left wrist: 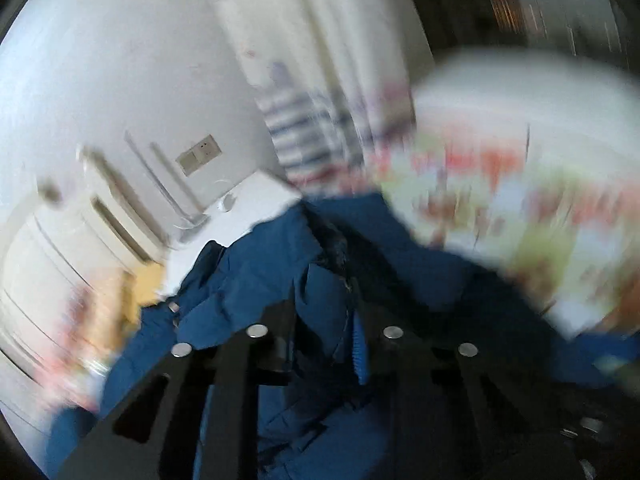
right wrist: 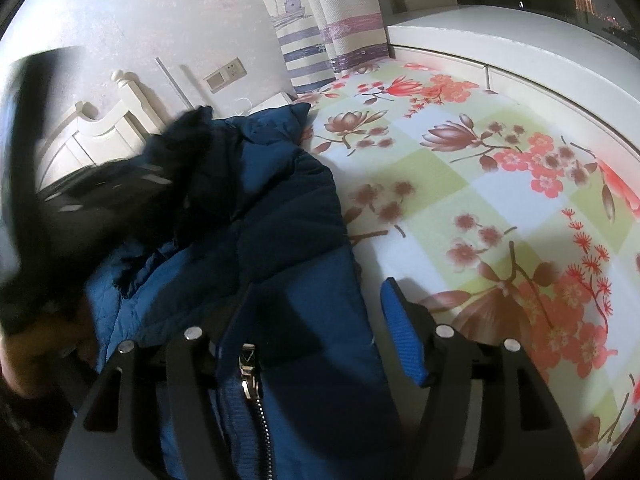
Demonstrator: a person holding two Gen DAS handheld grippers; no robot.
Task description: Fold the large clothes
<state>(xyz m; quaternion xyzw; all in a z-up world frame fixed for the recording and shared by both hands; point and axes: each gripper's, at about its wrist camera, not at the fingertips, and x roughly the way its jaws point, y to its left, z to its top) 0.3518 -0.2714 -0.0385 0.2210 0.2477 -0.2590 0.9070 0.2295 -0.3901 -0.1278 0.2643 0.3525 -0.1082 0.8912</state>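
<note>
Blue padded jacket point(right wrist: 280, 264), apparently one, two claws.

Black linkage fingers point(right wrist: 404, 332) with blue ribbed pads (silver pivot pins).

I see one garment: a blue quilted jacket point(right wrist: 280, 264), lying bunched on the floral sheet point(right wrist: 480, 184) at its left side. Its dark hood or collar point(right wrist: 188, 160) (fur-like, as far as I can tell) is heaped at the far end. A silver zipper point(right wrist: 250, 376) runs along the near edge. The left-wrist view shows crumpled blue folds point(left wrist: 256, 276), blurred.
</note>
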